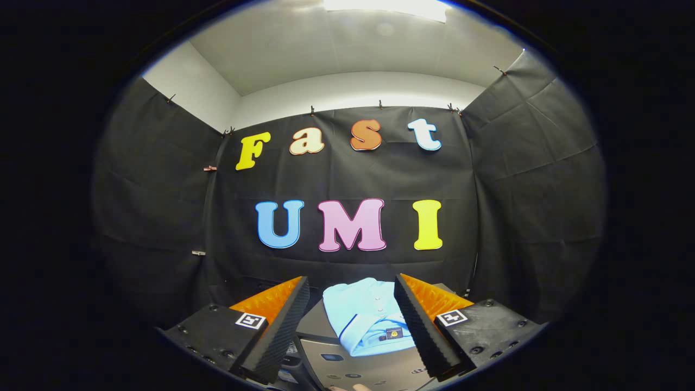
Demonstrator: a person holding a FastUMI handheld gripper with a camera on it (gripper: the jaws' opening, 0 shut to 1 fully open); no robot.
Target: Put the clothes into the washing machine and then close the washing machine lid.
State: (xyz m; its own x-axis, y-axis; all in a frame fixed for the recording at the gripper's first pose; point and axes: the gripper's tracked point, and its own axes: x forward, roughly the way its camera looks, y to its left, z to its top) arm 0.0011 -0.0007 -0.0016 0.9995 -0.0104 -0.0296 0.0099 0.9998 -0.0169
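Lying between hand-held gripper [352,285] fingers: shirt [365,315].

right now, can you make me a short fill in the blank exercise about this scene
1. The folded light blue polo shirt lies on the grey ____ of the washing machine.
2. The gripper has its fingers ____, touching nothing.
3. The shirt lies ____ the two fingers, ahead of them.

Missing words: lid; open; between

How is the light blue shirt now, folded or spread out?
Folded. The light blue polo shirt lies as a neat stack on the grey washing machine top, collar and buttons up, between the open gripper's fingers, untouched.
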